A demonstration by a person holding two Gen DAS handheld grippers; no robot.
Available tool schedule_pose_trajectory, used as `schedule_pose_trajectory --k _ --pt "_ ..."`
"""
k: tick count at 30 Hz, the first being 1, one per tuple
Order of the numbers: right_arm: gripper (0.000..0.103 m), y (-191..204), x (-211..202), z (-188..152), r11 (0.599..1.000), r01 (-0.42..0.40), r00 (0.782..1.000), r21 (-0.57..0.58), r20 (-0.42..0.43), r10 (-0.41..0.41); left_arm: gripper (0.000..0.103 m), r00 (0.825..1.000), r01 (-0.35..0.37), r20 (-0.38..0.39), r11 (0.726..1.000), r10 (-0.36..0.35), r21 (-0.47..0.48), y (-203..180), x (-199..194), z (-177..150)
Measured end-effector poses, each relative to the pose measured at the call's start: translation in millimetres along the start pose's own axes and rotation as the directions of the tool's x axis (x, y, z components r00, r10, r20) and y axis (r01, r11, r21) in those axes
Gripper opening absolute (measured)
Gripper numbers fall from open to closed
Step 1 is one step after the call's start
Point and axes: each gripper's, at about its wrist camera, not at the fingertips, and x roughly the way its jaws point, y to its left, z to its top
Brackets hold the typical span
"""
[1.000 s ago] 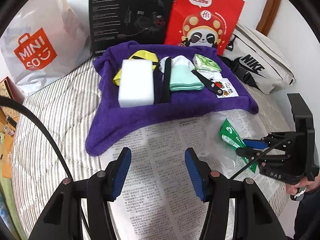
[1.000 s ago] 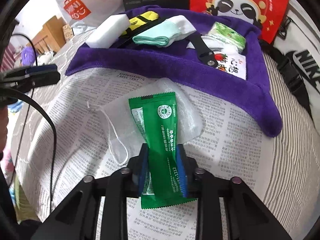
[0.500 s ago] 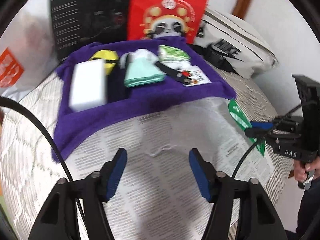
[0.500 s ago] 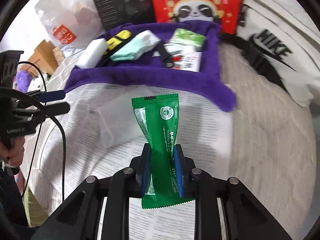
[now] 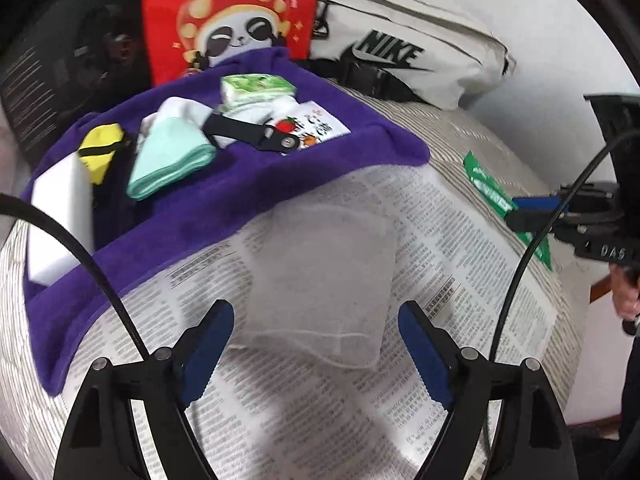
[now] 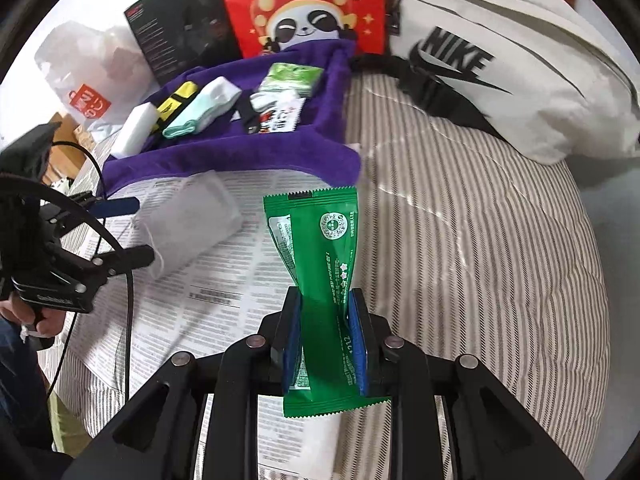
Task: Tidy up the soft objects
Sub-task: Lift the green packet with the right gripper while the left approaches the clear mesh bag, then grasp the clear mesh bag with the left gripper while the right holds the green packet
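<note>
1. Green packet (image 6: 320, 280): pinched mid-length betw the blue pads of the right gripper (image 6: 325, 340), held up over newspaper (image 6: 224, 272) & striped bedding (image 6: 460, 260); top end flares out above the pads.
2. Left gripper (image 5: 316, 344): jaws opening, wide apart, nothing pressed betw them; white mesh pouch (image 5: 320, 280) lies on the newspaper just ahead, in line w/ the gap.
3. Purple towel (image 5: 280, 176) further back holds white sponge (image 5: 60, 216), yellow item (image 5: 100, 148), mint cloth (image 5: 168, 156), green tissue pack (image 5: 256, 86), black strap (image 5: 248, 132).
4. Behind towel: red panda bag (image 5: 232, 8), white Nike bag (image 5: 400, 48).
</note>
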Motion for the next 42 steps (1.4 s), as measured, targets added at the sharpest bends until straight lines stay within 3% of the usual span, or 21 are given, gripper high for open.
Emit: schedule_pose_trajectory --k 9,15,18,19,22,29,33,42 --pt "0.024 -15 1 -4 1.0 0.006 1.0 0.012 -0.006 -0.006 0.084 0.997 -0.055 -0.04 0.994 0.06 0.096 -12 24 3" --pt "0.024 -16 7 -5 1.0 -0.002 1.0 0.014 -0.022 0.003 0.101 0.993 -0.101 -0.045 0.99 0.106 0.103 -11 37 9" --pt "0.024 -14 9 -4 1.0 -0.008 1.0 0.012 -0.025 0.008 0.099 0.995 -0.092 -0.034 0.991 0.096 0.095 -8 41 11" --pt "0.024 -14 9 -4 1.0 -0.01 1.0 0.011 -0.026 0.01 0.097 0.995 -0.093 -0.028 0.991 0.096 0.094 -8 41 11" --pt "0.024 -12 10 -4 1.0 -0.012 1.0 0.005 -0.028 0.012 0.074 0.996 -0.09 0.006 0.991 0.09 0.097 -12 36 8" --pt "0.024 -10 10 -3 1.0 -0.017 0.999 0.0 -0.028 0.017 0.011 0.997 -0.078 0.014 0.995 0.077 0.068 -2 29 7" --pt "0.024 -6 9 -2 1.0 -0.022 1.0 -0.007 -0.023 0.022 0.007 0.999 -0.049 -0.004 0.999 0.049 0.01 9 28 9" --pt "0.024 7 6 6 0.999 -0.046 0.999 -0.024 -0.005 0.046 0.007 0.997 -0.08 0.002 0.993 0.08 -0.083 21 11 -7"
